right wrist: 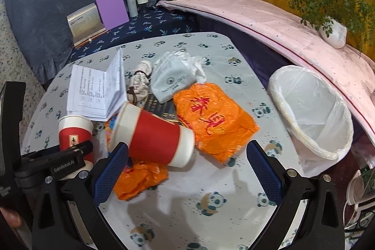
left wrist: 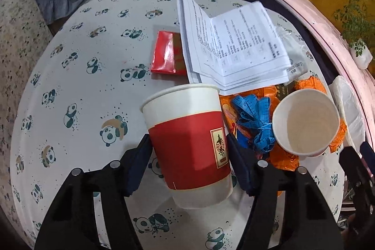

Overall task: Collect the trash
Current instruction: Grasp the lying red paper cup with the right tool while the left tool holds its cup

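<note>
An upright red-and-white paper cup (left wrist: 187, 144) stands on the panda-print table (left wrist: 82, 97), and my left gripper (left wrist: 188, 151) is shut on it, a pad against each side. The right wrist view shows this cup (right wrist: 73, 132) at the left, behind the left gripper's body (right wrist: 65, 161). A second red-and-white cup (right wrist: 152, 137) lies on its side, mouth to the left, on orange plastic. My right gripper (right wrist: 186, 149) is open and wide over it, its left pad close beside the cup, touching nothing. In the left wrist view that fallen cup (left wrist: 304, 121) shows its open mouth.
A bin with a white liner (right wrist: 311, 114) stands off the table's right edge. Orange plastic bags (right wrist: 218, 118), a folded paper booklet (right wrist: 98, 90), a white pouch (right wrist: 173, 81), a blue measuring tape (left wrist: 255, 118) and a red packet (left wrist: 166, 55) litter the table. Boxes and plants line the back ledges.
</note>
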`<state>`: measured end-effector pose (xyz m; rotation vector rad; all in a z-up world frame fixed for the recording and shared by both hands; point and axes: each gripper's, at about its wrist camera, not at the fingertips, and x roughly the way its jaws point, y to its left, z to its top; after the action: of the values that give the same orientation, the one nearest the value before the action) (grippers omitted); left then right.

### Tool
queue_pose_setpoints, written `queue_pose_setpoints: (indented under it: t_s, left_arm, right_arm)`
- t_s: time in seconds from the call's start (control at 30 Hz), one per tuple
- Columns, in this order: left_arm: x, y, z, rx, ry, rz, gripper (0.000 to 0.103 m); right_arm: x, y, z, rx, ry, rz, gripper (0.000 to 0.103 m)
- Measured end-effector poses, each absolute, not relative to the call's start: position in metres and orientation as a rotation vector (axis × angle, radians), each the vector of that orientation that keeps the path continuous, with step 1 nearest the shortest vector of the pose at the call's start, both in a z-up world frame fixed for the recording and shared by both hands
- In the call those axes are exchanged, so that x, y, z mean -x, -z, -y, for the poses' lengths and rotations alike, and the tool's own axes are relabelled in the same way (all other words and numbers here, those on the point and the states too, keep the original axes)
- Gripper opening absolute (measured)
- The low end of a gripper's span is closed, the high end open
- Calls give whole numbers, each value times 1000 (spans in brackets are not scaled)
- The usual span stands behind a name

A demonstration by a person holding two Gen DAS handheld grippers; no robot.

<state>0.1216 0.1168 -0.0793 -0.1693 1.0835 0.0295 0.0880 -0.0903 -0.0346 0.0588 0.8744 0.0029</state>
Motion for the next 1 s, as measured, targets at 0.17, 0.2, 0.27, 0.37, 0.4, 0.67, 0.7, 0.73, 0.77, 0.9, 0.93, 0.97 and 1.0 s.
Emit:
queue_pose_setpoints:
  t_s: [0.17,0.2,0.27,0.37,0.4,0.67,0.7,0.73,0.77,0.9,0.93,0.97,1.0]
  left_arm:
    - [-118,68,-116,150,-12,-1043,61]
    - [-118,68,-115,146,-8,-1042,61]
    - [-117,68,-114,138,-6,-1039,61]
    - [-119,70,-115,137,-11,-1040,61]
    - [-120,72,-116,141,-9,-1044,61]
    - [-122,77,-120,148,-8,-1053,61]
    - [-122,77,-121,148,-8,-1052,61]
    - [-121,77,-121,148,-8,-1049,61]
    - [-121,76,-121,149,-7,-1047,61]
    - [-117,69,-119,149,0,-1033,61]
    - [-116,67,-119,149,2,-1029,61]
    - [-115,64,-117,149,5,-1024,61]
    - [-113,61,-115,149,10,-1017,61]
  right_arm:
    - [-100,42,78,-94,-48,-892,96]
    - [-102,45,76,-107,-56,-902,96]
    - [-108,51,73,-120,-66,-916,96]
    - [-114,56,72,-138,-68,-929,96]
    - [-115,58,73,-146,-70,-933,96]
    - [-128,76,77,-234,-104,-975,90]
    - [-128,76,76,-232,-104,-976,90]
    - [-126,75,76,-231,-103,-969,90]
    - [-125,73,75,-229,-105,-959,90]
    - [-118,58,74,-203,-105,-915,89]
    - [-116,54,74,-196,-102,-904,89]
    - [-114,49,75,-187,-99,-892,89]
    - [-111,44,75,-178,-96,-878,89]
